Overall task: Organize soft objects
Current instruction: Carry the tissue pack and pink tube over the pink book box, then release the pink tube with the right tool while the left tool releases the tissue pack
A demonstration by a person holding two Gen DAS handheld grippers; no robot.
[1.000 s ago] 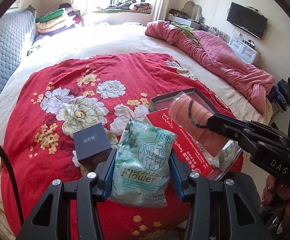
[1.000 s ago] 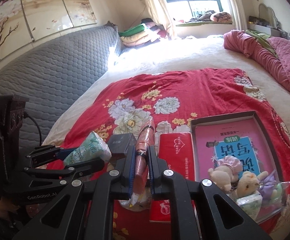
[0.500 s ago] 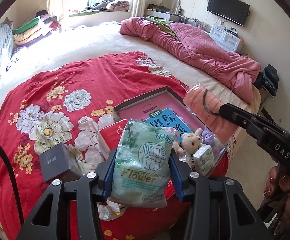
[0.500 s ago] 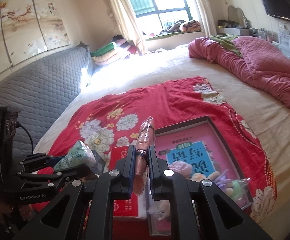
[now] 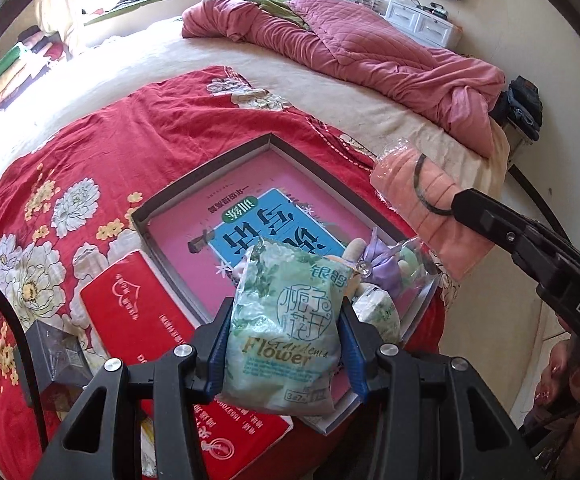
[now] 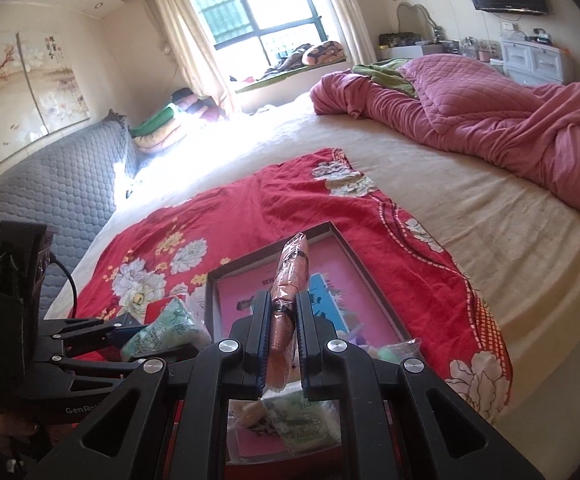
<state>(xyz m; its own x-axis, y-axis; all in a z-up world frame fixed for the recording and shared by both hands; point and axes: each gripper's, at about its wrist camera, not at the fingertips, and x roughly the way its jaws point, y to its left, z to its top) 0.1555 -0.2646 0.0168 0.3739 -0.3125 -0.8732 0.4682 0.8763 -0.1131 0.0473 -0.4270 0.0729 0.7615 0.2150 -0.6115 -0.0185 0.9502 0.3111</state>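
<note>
My left gripper (image 5: 283, 340) is shut on a pale green tissue pack (image 5: 285, 328) printed "Gardenia Flower", held above the near end of a shallow pink-bottomed box (image 5: 209, 168) on the red floral blanket. My right gripper (image 6: 281, 340) is shut on a plastic-wrapped pink rolled cloth (image 6: 292, 276), which also shows in the left wrist view (image 5: 418, 200) at the box's right side. Small plush toys (image 5: 374, 264) and another tissue pack (image 5: 378, 312) lie in the box's near corner. The left gripper with its pack shows in the right wrist view (image 6: 165, 332).
A red flat box (image 5: 137, 320) and a dark small box (image 5: 53, 356) lie left of the pink box. A pink quilt (image 5: 370, 52) is heaped at the bed's far right. A grey padded headboard (image 6: 41, 196) stands at the left. The bed edge and floor (image 5: 490, 320) are right.
Both grippers have moved right over the blanket with their loads, from above the dark and red boxes to above the pink-bottomed box. Their grips are unchanged.
</note>
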